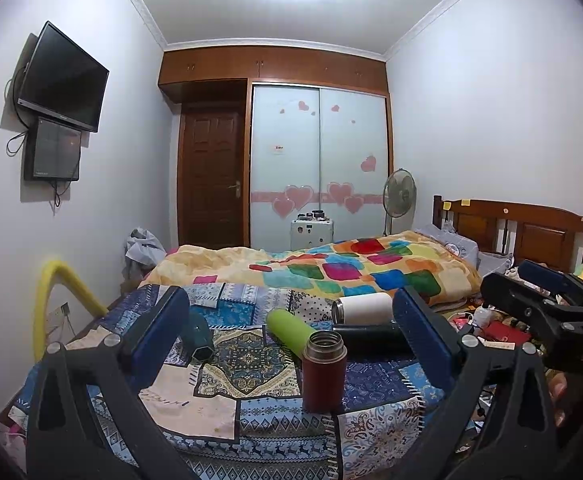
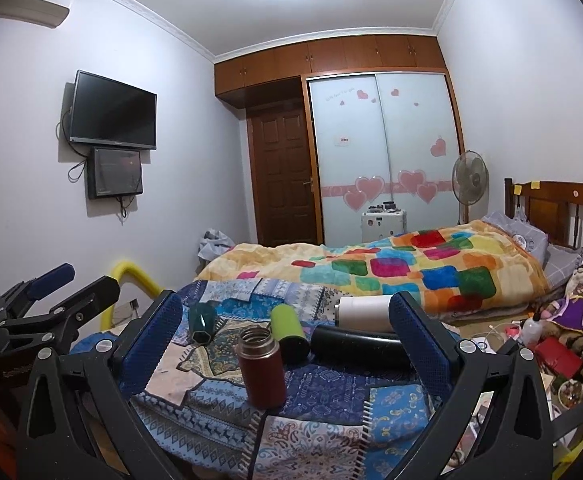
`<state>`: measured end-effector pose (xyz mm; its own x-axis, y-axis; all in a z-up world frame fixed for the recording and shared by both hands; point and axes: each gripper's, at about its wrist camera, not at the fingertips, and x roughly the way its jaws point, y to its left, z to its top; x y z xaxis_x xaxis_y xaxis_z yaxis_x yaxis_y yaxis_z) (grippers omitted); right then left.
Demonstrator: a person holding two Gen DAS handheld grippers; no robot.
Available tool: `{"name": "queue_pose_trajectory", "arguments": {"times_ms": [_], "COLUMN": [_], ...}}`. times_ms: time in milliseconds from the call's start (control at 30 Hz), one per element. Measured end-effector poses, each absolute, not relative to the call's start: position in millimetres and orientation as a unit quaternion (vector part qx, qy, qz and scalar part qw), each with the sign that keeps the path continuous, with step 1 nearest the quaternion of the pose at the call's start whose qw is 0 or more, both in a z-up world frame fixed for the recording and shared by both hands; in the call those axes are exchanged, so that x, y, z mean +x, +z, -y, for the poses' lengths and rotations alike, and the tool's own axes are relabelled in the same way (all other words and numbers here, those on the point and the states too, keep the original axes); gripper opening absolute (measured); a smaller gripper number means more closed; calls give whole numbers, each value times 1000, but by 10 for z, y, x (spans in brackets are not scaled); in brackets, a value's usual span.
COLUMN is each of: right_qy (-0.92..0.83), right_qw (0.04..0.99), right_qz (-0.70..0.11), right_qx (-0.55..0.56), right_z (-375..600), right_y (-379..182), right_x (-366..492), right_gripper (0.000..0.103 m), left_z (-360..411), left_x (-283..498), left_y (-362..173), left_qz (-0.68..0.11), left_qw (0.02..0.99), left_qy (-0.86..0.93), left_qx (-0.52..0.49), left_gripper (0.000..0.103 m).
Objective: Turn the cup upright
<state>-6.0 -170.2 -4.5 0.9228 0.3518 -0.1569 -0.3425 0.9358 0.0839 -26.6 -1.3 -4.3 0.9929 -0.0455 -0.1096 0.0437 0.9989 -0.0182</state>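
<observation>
A dark red flask (image 1: 323, 372) stands upright, mouth open, on the patchwork cloth (image 1: 251, 396); it also shows in the right wrist view (image 2: 261, 368). Behind it lie on their sides a lime green cup (image 1: 291, 330) (image 2: 288, 330), a black bottle (image 1: 369, 336) (image 2: 357, 346), a white cup (image 1: 363, 307) (image 2: 363, 312) and a dark teal cup (image 1: 201, 338) (image 2: 203, 322). My left gripper (image 1: 291, 340) is open and empty, its fingers either side of the cups. My right gripper (image 2: 287, 340) is open and empty, likewise held back from them.
A bed with a colourful blanket (image 1: 351, 268) lies behind the cloth. A yellow padded rail (image 1: 63, 280) curves at the left. Clutter and toys (image 2: 551, 332) cover the area at right. A fan (image 1: 399, 194), wardrobe and door stand at the far wall.
</observation>
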Motion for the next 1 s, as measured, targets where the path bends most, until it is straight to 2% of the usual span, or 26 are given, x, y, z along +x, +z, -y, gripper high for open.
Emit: {"name": "queue_pose_trajectory", "arguments": {"times_ms": [1000], "right_qy": [176], "right_qw": [980], "right_qz": [-87], "right_qx": [29], "right_z": [1689], "right_y": [-19], "right_x": [-56], "right_gripper": [103], "left_z": [22], "left_x": [-280], "left_y": [-38], "left_qz": [-65], "left_qw": [997], "left_qy": [-42], "left_qx": [-18], "left_gripper": [103]}}
